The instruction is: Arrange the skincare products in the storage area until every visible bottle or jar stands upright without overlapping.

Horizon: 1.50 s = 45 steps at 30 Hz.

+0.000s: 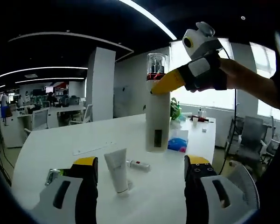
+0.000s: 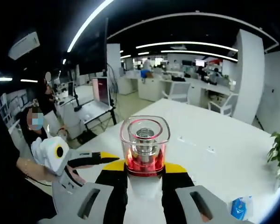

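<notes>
My left gripper (image 1: 140, 186) hangs with its jaws spread wide and nothing between them; just ahead, between the jaw tips, a white tube (image 1: 117, 170) stands on its cap on the tabletop (image 1: 51, 144), with a small white stick (image 1: 138, 164) lying flat beside it. Beyond those stands the tall white bottle (image 1: 157, 119), long axis vertical, base on the tabletop, with a clear cap over a red collar. My right gripper (image 2: 144, 175) is the nearer hand to it, jaws pinched on the bottle just under the red collar (image 2: 144, 163). I judge the next move is simply to release it upright, clear of the tube.
</notes>
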### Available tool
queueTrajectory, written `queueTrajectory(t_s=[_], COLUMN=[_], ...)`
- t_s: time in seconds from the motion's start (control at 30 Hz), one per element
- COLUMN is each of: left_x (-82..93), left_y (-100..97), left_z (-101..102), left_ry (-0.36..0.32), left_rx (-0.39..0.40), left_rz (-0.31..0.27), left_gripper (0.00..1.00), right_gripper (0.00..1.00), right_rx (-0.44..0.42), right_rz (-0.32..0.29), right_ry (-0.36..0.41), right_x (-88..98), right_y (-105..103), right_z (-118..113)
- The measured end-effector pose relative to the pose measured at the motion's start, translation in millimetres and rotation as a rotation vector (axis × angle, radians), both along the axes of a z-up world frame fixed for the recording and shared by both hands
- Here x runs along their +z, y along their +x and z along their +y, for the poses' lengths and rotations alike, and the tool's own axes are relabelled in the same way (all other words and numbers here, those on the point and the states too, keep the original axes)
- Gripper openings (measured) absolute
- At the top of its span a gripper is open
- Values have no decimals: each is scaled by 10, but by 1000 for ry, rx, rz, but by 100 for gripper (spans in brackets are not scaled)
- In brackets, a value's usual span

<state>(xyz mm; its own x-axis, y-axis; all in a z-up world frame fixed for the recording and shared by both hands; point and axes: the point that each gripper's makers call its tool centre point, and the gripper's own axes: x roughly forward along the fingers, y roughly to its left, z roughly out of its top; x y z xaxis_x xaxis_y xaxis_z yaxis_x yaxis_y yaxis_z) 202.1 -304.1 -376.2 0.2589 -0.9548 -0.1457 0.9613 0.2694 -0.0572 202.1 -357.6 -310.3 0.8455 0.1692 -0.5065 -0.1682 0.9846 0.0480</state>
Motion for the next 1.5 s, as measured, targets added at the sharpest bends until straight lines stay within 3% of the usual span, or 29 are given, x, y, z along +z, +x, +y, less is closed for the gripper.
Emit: queueTrajectory(t_s=[0.27, 0.57, 0.9, 1.27, 1.33, 1.4, 1.5], left_x=[144, 343, 414, 367, 365, 371, 437], left_y=[-29, -155, -184, -167, -168, -163, -196], left_z=[-140, -246, -254, -220, -208, -202, -187], left_ry=[-49, -99, -88, -52, -26, -26, -50], left_rx=[10, -17, -25, -10, -11, -18, -49], left_rz=[3, -4, -30, -44, -87, -81, -26], left_gripper=[63, 49, 36, 29, 28, 28, 28], right_gripper=[19, 19, 19, 19, 19, 20, 20], right_rx=[-12, -27, -38, -27, -19, -9, 20], right_rz=[-15, -39, -51, -60, -65, -79, -99], right_ry=[26, 26, 69, 55, 45, 38, 46], right_x=[-145, -194, -199, -178, -171, -147, -86], right_y=[-33, -62, -87, -104, -122, -136, -151], right_z=[224, 343, 408, 454, 485, 499, 534])
